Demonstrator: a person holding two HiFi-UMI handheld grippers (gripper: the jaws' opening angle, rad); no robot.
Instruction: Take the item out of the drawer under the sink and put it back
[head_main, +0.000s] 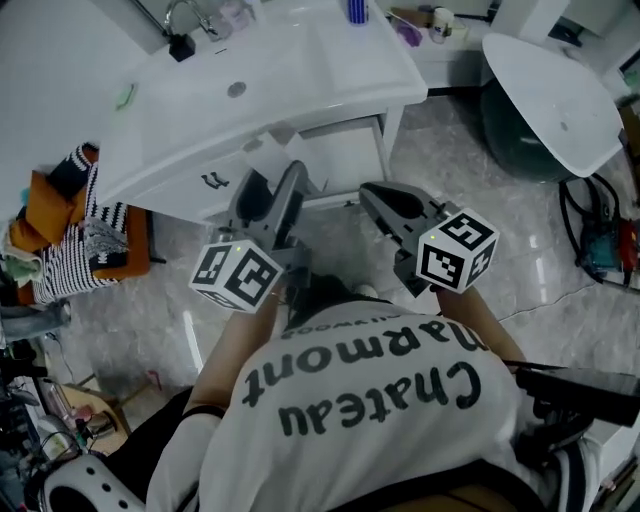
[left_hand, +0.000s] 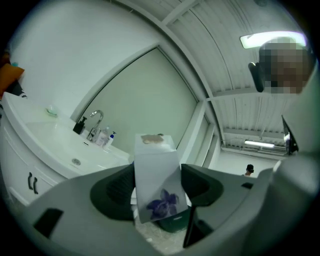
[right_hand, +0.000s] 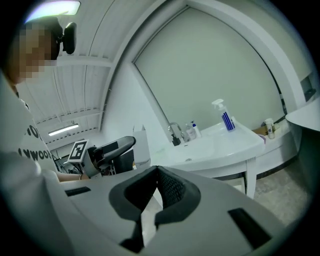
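White card with a purple flower print, the carton (left_hand: 155, 170) is pinched upright between the jaws of the left hand-held gripper (left_hand: 157, 187), out in front of the sink (head_main: 330, 70). The right hand-held gripper (right_hand: 156, 175) is pressed together on nothing. For the return, I would keep the squeeze light and the carton upright, then lower it squarely into what looks like the open drawer (head_main: 335, 155).

White vanity with a moulded basin (head_main: 330, 70) is standing on glossy grey marble-look floor tiles (head_main: 480, 220), with a chrome tap (head_main: 185, 14) sitting at its back edge. White oval top on a dark green base (head_main: 560, 100) is showing to its right. Heap of striped and orange cloth (head_main: 80, 215) is lying at its left. Ceiling strip lamp (left_hand: 272, 39) is glowing beside white slatted ceiling panels (left_hand: 245, 107).
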